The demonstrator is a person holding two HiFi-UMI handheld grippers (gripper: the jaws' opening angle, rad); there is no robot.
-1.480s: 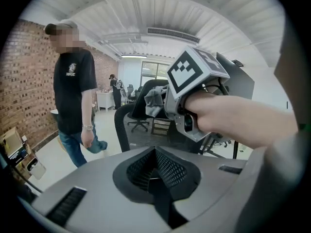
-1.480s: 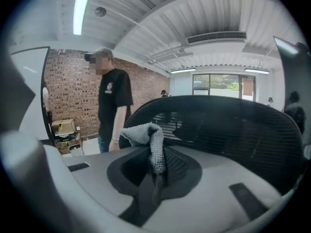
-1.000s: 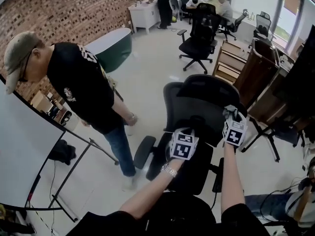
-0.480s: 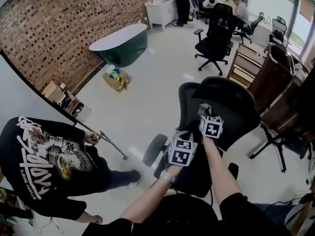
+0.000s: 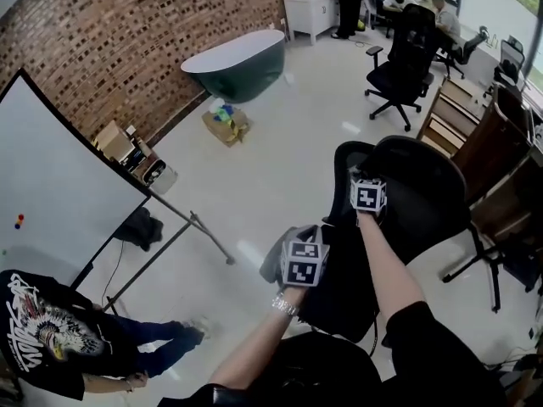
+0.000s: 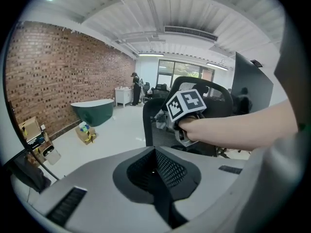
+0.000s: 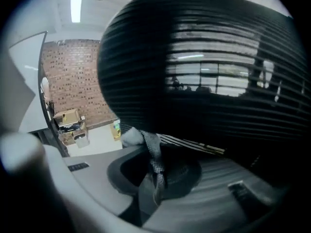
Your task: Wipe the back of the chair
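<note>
- One black mesh office chair (image 5: pixel 433 197) stood just ahead, its ribbed backrest (image 7: pixel 204 67) filling most of the right gripper view.
- A bystander in a black printed T-shirt (image 5: pixel 42 346), who was beside the chair a second before, had moved well clear to the lower left (so nothing crowded the work).
- The right gripper (image 7: pixel 156 183) had swept from the backrest's right side to its left edge, with its jaws clamped on a small grey woven rag (image 7: pixel 154 152). Judging from that, one pass was done and much of the mesh remained to be wiped.
- The left gripper (image 6: pixel 158 178) hung low beside the chair, its jaws closed together on nothing.
- The rag lay bunched against the mesh.
</note>
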